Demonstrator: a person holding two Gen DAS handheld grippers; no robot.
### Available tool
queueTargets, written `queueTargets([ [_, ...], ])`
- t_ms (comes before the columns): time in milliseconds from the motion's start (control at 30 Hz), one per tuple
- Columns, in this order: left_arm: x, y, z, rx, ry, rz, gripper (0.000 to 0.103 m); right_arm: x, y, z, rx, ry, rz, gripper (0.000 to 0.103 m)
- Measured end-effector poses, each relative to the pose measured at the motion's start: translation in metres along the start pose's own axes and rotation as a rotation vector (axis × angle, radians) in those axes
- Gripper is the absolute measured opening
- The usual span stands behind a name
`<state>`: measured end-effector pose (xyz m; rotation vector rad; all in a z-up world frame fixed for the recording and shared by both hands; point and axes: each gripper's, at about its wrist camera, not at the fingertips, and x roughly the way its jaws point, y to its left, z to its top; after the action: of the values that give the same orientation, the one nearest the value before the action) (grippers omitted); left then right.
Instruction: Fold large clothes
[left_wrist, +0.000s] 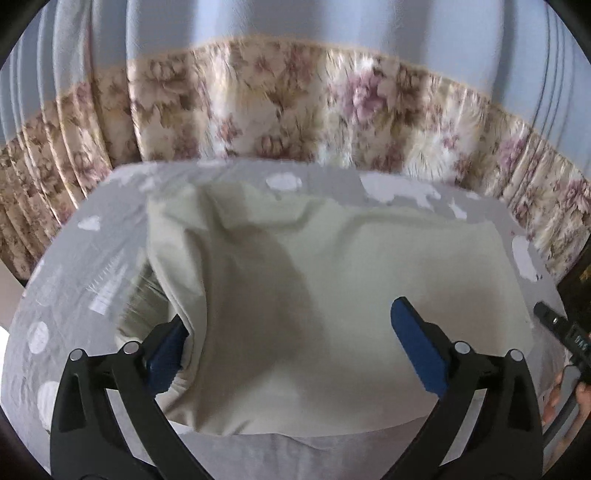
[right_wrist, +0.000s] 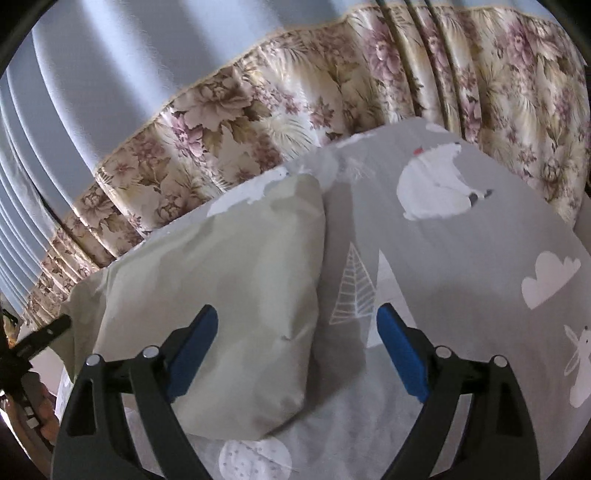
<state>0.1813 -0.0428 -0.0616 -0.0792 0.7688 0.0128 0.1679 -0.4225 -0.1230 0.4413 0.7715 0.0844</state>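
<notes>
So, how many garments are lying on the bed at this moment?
1: a pale cream garment, folded, lies on the grey printed bedsheet between both open grippers. More could be hidden outside the views.

Each tool (left_wrist: 291, 343) has black arms, blue pads (right_wrist: 397, 345), silver screws.

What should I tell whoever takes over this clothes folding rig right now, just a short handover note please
Left hand-held gripper: open, holding nothing, over the pale cream garment, its left finger at the bunched left edge.
Right hand-held gripper: open, holding nothing, over the garment's right edge.
The garment lies on the grey printed bedsheet, with the floral curtain behind.
Done: it appears already folded into a rough rectangle, though how many layers cannot be told.
Left: the left side is still rumpled; probably smooth it and make any final fold.
</notes>
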Motion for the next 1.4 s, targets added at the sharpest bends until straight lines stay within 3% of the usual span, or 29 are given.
queueTargets([
  [167,-0.013,0.057,0.015,-0.103,-0.027,0.050,0.100,0.004,-0.001,-0.002,-0.003,0.009,0.001,0.088],
  [267,-0.016,0.092,0.021,-0.114,-0.072,0.208,0.100,0.007,0.001,-0.003,-0.012,0.014,0.004,0.088],
  [300,-0.008,0.106,0.021,-0.110,-0.038,0.265,0.100,0.007,0.002,-0.003,-0.014,0.016,0.006,0.088],
  [400,0.017,0.124,0.009,-0.104,0.062,0.232,0.100,0.008,0.006,-0.004,-0.032,0.017,0.004,0.088],
  [433,0.028,0.126,0.002,-0.084,0.090,0.253,0.100,0.008,0.008,-0.004,-0.037,0.017,0.004,0.088],
  [500,0.048,0.129,-0.011,-0.020,0.119,0.389,0.099,0.008,0.011,-0.005,-0.052,0.021,-0.004,0.088],
  [633,0.058,0.141,-0.021,-0.005,0.111,0.375,0.099,0.004,0.016,-0.005,-0.088,0.022,-0.027,0.088],
  [733,0.056,0.154,-0.009,0.004,0.102,0.471,0.099,0.000,0.015,-0.003,-0.087,0.015,-0.038,0.088],
  [900,0.016,0.179,0.016,-0.163,0.047,0.268,0.098,0.000,0.013,0.001,-0.068,0.012,-0.038,0.088],
  [967,0.000,0.163,0.024,-0.151,0.007,0.204,0.100,0.003,0.015,0.003,-0.059,0.005,-0.046,0.088],
  [1067,-0.013,0.103,0.032,-0.058,-0.027,0.061,0.100,0.010,0.024,0.002,-0.086,0.003,-0.069,0.088],
  [1267,0.021,-0.003,0.018,0.054,0.111,-0.248,0.100,0.013,0.041,-0.005,-0.192,-0.014,-0.084,0.088],
  [1400,0.045,-0.050,0.002,0.097,0.185,-0.281,0.100,0.006,0.035,-0.006,-0.187,-0.018,-0.077,0.088],
])
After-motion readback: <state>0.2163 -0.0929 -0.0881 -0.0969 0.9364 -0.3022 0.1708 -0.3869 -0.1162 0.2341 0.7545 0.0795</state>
